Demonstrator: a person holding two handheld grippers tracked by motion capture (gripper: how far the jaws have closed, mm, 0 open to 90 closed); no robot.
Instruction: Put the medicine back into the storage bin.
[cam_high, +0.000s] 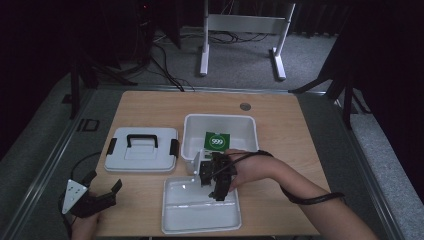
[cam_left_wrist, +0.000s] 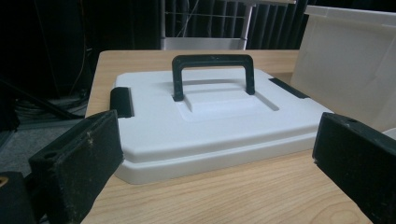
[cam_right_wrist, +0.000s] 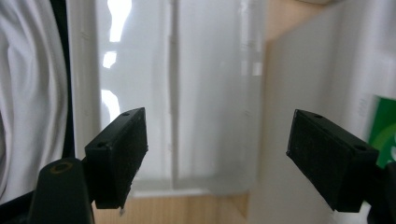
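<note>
A white lid (cam_high: 141, 150) with a black handle (cam_high: 142, 139) and black side clips lies flat on the wooden table, left of a deep white bin (cam_high: 220, 122). A green packet marked 999 (cam_high: 217, 141) lies inside the bin. A shallow white tray (cam_high: 200, 207) sits in front of the bin. My left gripper (cam_high: 104, 186) stands open at the front left corner, pointing at the lid (cam_left_wrist: 205, 126) with nothing between its jaws. My right gripper (cam_high: 216, 181) hangs open over the tray's far edge, pointing down at the tray (cam_right_wrist: 187, 93), its jaws empty.
The bin wall (cam_left_wrist: 345, 65) rises at the right of the left gripper view. A round grommet (cam_high: 245, 106) sits near the table's far edge. A white desk frame (cam_high: 245, 35) and cables stand on the floor beyond the table.
</note>
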